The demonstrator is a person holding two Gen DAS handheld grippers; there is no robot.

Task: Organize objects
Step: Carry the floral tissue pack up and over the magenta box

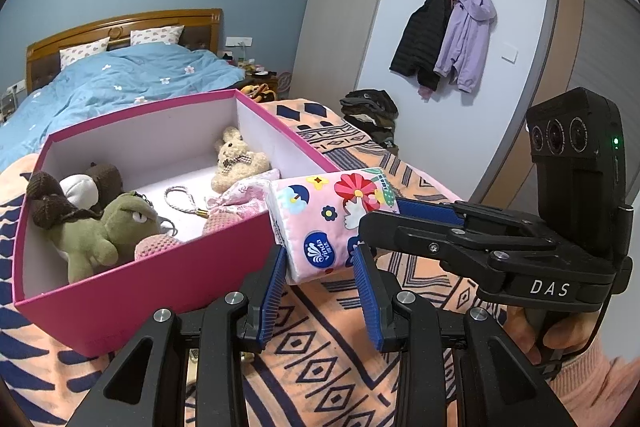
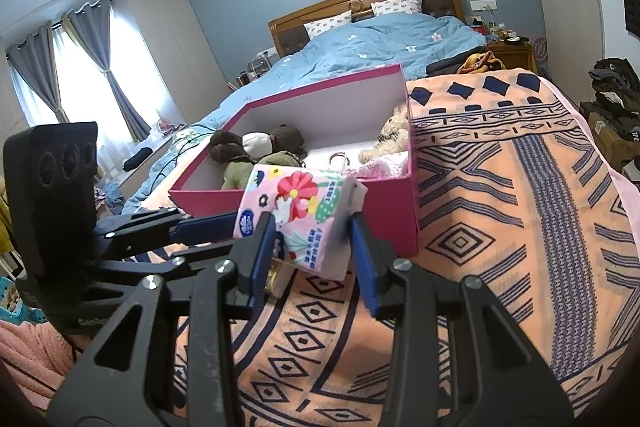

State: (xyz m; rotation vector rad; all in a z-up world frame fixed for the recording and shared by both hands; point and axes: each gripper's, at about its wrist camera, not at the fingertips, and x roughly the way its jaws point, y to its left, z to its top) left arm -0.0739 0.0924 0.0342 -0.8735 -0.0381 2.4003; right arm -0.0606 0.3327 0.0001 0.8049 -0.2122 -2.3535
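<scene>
You work over a peach blanket with navy diamond patterns (image 2: 520,227), and on it sits the open pink cardboard box with a white lining (image 1: 132,291), already home to a green plush frog (image 1: 96,235), a dark brown knitted toy (image 1: 52,203), a beige teddy bear (image 1: 236,159) and a braided cord loop (image 1: 180,203). The thing to stow is the pink soft pack of tissues printed with flowers (image 1: 324,223), held in the air just beside the box's near corner, above the blanket and not yet over the opening. Both tools are on it: your left gripper (image 1: 320,279) is closed on the pack's lower end, and your right gripper (image 2: 314,239) is closed on its other end, so the pack hangs between the two, tilted. To do this well, I judge you should let one tool carry it; two grips on a soft pack will twist or crease it if your hands drift apart. Lift it clear of the pink rim, carry it over the bare white floor between the frog and the bear, lower it flat, then release.
</scene>
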